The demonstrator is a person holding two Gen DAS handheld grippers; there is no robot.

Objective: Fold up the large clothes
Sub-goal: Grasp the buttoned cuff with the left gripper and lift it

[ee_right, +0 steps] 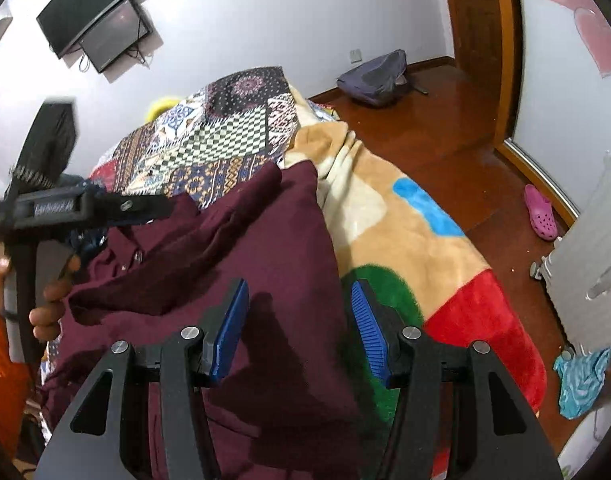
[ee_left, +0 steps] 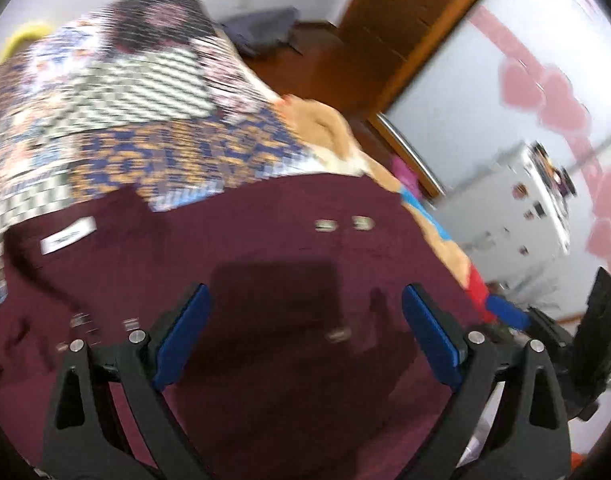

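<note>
A large maroon shirt [ee_left: 241, 248] with small buttons and a white neck label [ee_left: 67, 236] lies spread on the bed; the left wrist view is blurred. My left gripper [ee_left: 305, 308] hangs open just above the shirt, empty. In the right wrist view the shirt [ee_right: 233, 240] lies rumpled, with a fold across its middle. My right gripper [ee_right: 299, 308] is open and empty over the shirt's right edge. The left gripper [ee_right: 145, 206] shows there at the far left, above the shirt's collar end, in a hand.
The bed carries a patchwork quilt [ee_right: 225, 136] and a beige blanket [ee_right: 405, 240] with colour patches. To the right are wooden floor [ee_right: 445, 128], a grey backpack [ee_right: 375, 78], a pink clog [ee_right: 541, 212], a white cabinet [ee_right: 593, 240] and a blue cloth [ee_right: 577, 380].
</note>
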